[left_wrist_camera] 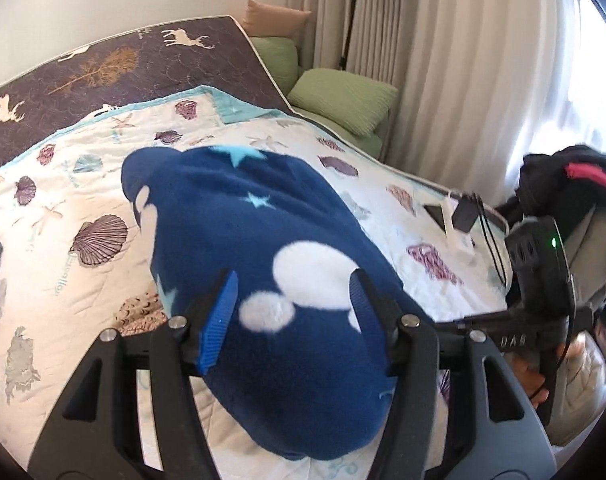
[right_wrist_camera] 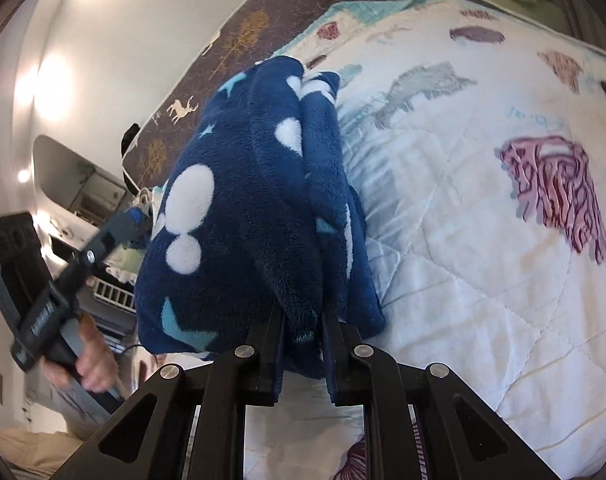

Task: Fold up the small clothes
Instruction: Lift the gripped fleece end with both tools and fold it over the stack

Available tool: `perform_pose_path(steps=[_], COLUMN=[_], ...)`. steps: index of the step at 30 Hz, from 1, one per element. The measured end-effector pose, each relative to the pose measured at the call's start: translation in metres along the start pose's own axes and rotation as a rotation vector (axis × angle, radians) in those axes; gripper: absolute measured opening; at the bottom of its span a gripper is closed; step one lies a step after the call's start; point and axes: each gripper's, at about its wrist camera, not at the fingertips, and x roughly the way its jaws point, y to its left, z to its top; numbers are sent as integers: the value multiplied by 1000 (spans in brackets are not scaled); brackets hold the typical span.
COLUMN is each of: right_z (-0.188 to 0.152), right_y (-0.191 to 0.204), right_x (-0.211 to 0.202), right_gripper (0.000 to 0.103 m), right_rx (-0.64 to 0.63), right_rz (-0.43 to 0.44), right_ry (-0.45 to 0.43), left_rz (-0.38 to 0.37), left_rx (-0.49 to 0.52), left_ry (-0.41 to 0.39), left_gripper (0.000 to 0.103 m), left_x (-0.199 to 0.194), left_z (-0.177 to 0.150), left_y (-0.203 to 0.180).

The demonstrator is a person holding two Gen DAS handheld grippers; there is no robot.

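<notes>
Two grippers work over one navy fleece garment [left_wrist_camera: 263,240] with white blobs and pale blue stars, which lies bunched on the seashell quilt [left_wrist_camera: 83,184] of the bed. The right gripper [right_wrist_camera: 302,344] is clamped on a thick fold of the fleece, the cloth pinched between its two black fingers. The left gripper [left_wrist_camera: 293,308] has its blue-padded fingers spread wide apart, with the fleece lying between and under them. Beyond the quilt lies a dark brown cover [left_wrist_camera: 103,68] printed with deer, and beside it sit green cushions [left_wrist_camera: 343,100].
</notes>
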Motion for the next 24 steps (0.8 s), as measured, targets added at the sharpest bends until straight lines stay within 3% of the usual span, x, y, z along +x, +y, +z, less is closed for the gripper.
perform_pose_path(steps=[2,4,5,7,9,15,19,22,24], right_z=[1,2,2,3,6,22,24,19,18], right_y=[4,8,11,15,17,42,45,36,19], right_x=[-1,-4,-6,-10,-15,-38,-24,-2,9], right_gripper=[15,16,16,17,18,20,20,18,15], right_rx=[-13,-28,-34,-52,-59,-109,-122,-121,-74], right_rz=[-15,-31,-40,-76,-110,-157,-64,-139,-105], right_ry=[-2,-11,-17,-33,-53,-192,-124,-65,-56], left_rz=[-15,-23,3,90,127,95,97,82,89], left_rx=[9,43,66,152,197,148,149,155,170], left_ry=[15,78,97,68,49,48,34,29,21], left_gripper=[59,59,60,62,62,62,63,63,64], left_x=[7,27,37,49,49,45,45,47,49], left_z=[-1,-11,-19,-36,-41,-38,-41,-43,-45], left_y=[-2,-9,-14,-29,-40,-29,-32,-34,-35])
